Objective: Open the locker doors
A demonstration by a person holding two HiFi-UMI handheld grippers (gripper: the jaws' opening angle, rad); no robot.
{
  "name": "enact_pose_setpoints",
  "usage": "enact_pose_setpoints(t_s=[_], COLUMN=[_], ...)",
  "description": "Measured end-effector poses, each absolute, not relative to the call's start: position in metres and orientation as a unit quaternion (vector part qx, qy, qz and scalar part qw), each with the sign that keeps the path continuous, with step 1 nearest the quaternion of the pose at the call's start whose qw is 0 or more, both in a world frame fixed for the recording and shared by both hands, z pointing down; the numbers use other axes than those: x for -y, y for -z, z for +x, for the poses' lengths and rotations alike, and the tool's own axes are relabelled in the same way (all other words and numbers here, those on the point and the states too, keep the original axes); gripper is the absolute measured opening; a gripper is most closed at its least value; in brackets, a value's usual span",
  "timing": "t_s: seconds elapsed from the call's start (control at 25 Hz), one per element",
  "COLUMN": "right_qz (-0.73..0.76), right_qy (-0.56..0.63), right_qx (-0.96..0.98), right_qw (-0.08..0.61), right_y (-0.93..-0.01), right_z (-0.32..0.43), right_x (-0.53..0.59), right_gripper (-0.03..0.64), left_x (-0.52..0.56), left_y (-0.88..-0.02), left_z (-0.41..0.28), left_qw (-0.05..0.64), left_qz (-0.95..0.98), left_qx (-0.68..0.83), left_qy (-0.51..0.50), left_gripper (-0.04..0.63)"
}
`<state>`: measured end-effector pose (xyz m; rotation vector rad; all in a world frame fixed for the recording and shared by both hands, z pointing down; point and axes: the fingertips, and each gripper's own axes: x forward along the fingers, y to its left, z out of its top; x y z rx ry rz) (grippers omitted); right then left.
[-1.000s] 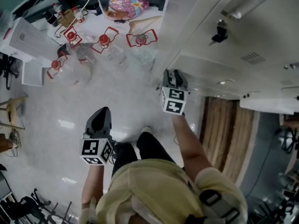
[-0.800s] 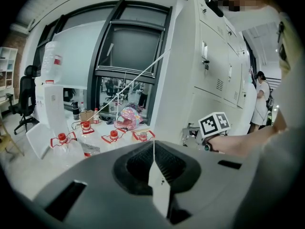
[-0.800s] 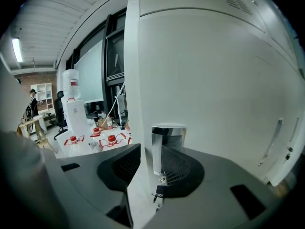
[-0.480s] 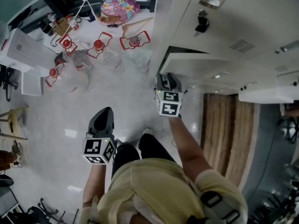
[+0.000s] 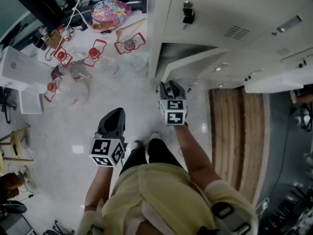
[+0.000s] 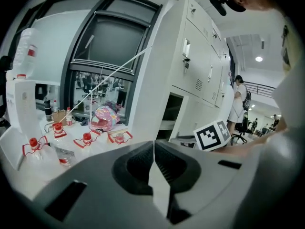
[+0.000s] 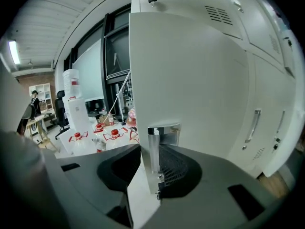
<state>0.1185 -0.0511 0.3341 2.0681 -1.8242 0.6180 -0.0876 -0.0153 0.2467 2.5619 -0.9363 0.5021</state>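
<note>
At locker door [image 7: 190,80] edge, right gripper [image 7: 150,151] clamps handle [image 7: 164,128], bare floor [image 5: 129,99] beside

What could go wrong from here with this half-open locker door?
The right tongs pinch only the slim chrome handle at the edge of the door, so they might slip off. The person's shoes stand close to the door's swing, so it could catch a leg.

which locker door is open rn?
The end-column door below the one with keys: it stands swung out, its handle in the right tongs. The other doors sit shut.
</note>
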Motion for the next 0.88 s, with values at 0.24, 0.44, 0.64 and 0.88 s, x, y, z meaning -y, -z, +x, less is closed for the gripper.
enact_pose_setpoints(t_s=[0.24,0.44,0.64,0.88], right_qz=[0.727,0.729,0.734,0.749], right_qy=[-0.229,-0.237,-0.243,-0.252], right_qx=[0.630,0.624,0.613,0.590], right_qw=[0.146,0.154,0.160,0.165], right_y=[-0.332,-0.333,-0.334,-0.335], right_z=[0.118,0.119,0.127,0.137], right_x=[0.027,0.000,-0.028,-0.063], right_gripper=[0.115,0.115,0.115,0.115], left_x=[0.012,0.008,0.003,-0.003], left_y=[-0.243,-0.244,-0.242,-0.243], left_z=[-0.078,-0.077,-0.062,-0.045], left_qw=[0.177,0.181,0.183,0.178], left_qz=[0.920,0.924,0.931,0.940], left_qx=[0.298,0.284,0.259,0.228], left_qy=[-0.183,-0.181,-0.180,-0.181], left_gripper=[0.009,0.009,0.009,0.009])
